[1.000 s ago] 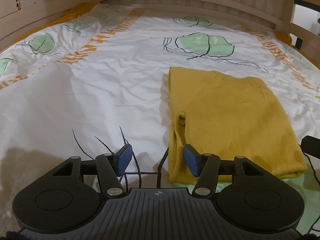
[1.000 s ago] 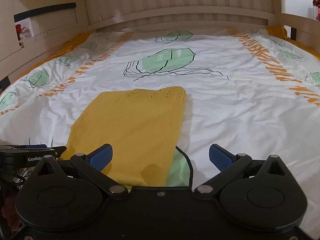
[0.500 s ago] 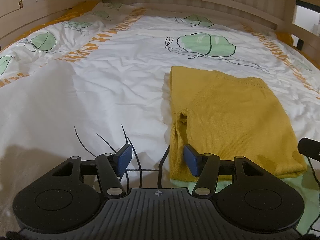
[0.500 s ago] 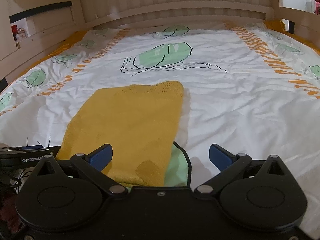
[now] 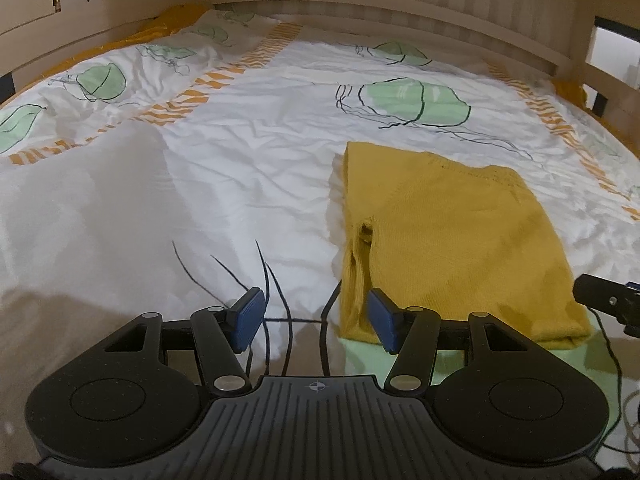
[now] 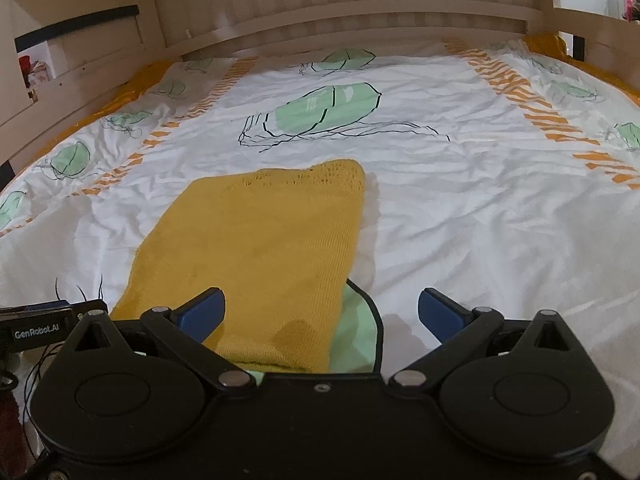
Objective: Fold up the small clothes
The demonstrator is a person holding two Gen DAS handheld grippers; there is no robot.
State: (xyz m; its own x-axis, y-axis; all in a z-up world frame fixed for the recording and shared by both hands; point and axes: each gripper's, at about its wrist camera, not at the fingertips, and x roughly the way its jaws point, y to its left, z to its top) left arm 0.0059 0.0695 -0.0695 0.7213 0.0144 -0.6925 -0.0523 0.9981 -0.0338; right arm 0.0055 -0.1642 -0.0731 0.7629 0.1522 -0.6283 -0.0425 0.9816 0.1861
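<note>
A yellow knitted garment [image 5: 452,240] lies folded flat on the bed, a long rectangle running away from me; it also shows in the right wrist view [image 6: 256,252]. My left gripper [image 5: 316,320] hovers open over the sheet at the garment's near left corner, nothing between its blue pads. My right gripper [image 6: 322,314] stands wide open above the garment's near right corner; its left pad [image 6: 202,314] is over the knit, its right pad [image 6: 438,314] over the white sheet. Neither touches the cloth as far as I can tell.
The bed cover [image 5: 200,184] is white with green leaf prints and orange striped bands. A wooden bed frame [image 6: 360,20] encloses the far end and sides. The other gripper's tip shows at the right edge [image 5: 608,300] of the left wrist view.
Both views have shifted slightly, so the garment sits a little lower in the frame. The garment has not moved and neither gripper's jaws changed.
</note>
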